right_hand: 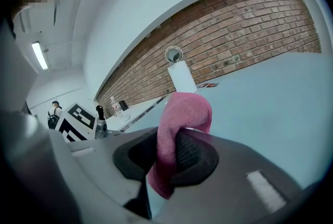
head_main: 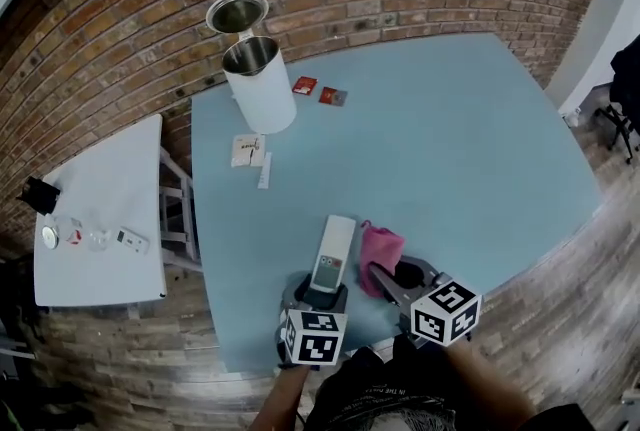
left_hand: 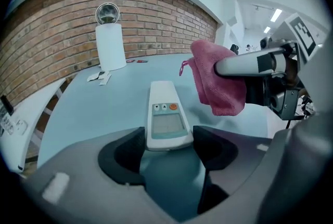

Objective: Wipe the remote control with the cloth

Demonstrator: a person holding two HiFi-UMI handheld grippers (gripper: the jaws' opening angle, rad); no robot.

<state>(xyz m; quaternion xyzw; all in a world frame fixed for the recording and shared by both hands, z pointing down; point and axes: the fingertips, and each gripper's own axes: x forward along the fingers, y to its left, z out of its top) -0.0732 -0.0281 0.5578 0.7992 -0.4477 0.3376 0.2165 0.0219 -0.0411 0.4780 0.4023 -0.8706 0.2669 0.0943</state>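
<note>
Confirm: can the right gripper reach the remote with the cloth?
Probably yes. The right gripper holds the cloth right beside the remote, nothing between; the left gripper straddles only its near end, top face bare.

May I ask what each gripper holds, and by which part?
The right gripper pinches the pink cloth by a fold; the left gripper holds nothing, open around the near end of the remote control.

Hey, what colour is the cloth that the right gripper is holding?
The cloth is pink, shown best in the right gripper view.
</note>
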